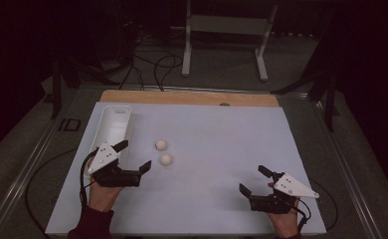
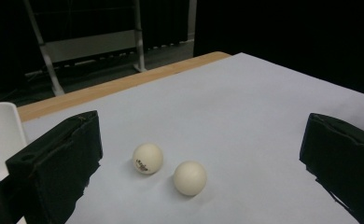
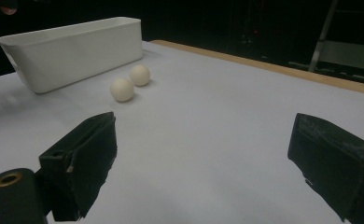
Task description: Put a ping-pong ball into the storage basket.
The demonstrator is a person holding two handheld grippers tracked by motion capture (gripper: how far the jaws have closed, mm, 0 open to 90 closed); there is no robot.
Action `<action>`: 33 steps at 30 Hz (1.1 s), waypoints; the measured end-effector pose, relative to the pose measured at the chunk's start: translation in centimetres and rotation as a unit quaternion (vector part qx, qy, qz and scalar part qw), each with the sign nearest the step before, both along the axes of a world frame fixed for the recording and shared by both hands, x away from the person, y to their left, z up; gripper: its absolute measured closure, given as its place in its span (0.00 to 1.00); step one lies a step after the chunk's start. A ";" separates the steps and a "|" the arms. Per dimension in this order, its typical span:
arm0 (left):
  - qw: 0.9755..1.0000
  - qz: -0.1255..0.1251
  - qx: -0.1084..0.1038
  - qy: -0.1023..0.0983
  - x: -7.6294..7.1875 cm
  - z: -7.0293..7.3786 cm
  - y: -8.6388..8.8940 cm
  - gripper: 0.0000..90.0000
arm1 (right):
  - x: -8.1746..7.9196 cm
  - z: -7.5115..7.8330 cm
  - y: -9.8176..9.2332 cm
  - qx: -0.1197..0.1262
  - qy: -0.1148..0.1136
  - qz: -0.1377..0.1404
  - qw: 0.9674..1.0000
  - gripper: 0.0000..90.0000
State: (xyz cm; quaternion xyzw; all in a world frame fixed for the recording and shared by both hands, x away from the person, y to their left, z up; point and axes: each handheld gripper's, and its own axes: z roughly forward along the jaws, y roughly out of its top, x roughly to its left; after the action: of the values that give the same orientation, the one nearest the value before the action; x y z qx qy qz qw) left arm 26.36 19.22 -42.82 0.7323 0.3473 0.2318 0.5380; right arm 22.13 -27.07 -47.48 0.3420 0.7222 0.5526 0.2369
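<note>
While both hands rested near the table's front edge, two small round balls lay side by side on the pale, matte sheet that covered the table. The farther ball carried a small dark print on its smooth cream shell, legible only as a smudge in the left gripper view; the nearer ball looked plain. They sat close together — whether they touched, I could not tell.

The left gripper pointed at them, its blocky black jaws spread wide and holding nothing, the nearer ball just beyond its tips. The right gripper, well apart at the other side of the sheet, also stood with jaws wide apart and empty; their faces looked rough and scuffed.

A long white plastic bin with rounded corners — glossy, straight-walled — stood at the sheet's left edge, near the balls. A strip of bare wood ran along the far edge.
</note>
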 end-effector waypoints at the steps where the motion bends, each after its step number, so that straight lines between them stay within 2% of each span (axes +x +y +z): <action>1: 1.000 0.001 0.001 0.000 0.0 0.0 -0.2 0.00 | 0.0 0.0 0.0 0.000 0.000 0.000 1.000 0.08; 11: 1.000 -0.005 0.013 0.001 0.5 -0.3 -1.5 0.00 | 0.0 0.0 -0.1 0.002 0.000 -0.002 1.000 0.08; 17: 1.000 -0.006 0.013 0.000 0.7 -0.3 -2.1 0.00 | 0.0 0.0 -0.1 0.002 0.000 -0.002 1.000 0.08; 18: 1.000 -0.009 0.015 0.001 1.0 -0.5 -2.7 0.00 | 0.0 0.0 -0.1 0.001 0.000 0.000 1.000 0.08; 20: 1.000 -0.009 0.017 0.001 1.1 -0.6 -2.9 0.00 | 0.0 0.0 0.0 0.000 0.000 0.000 1.000 0.08; 33: 1.000 -0.009 0.023 0.012 1.6 -1.5 -4.5 0.00 | -0.1 0.1 -0.2 0.003 0.001 -0.001 1.000 0.08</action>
State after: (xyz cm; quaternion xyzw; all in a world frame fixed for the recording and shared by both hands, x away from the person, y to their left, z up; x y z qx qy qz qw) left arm 27.99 14.68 -44.34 0.7503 0.3421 0.2260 0.5186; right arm 22.00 -27.24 -47.37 0.3436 0.7205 0.5543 0.2356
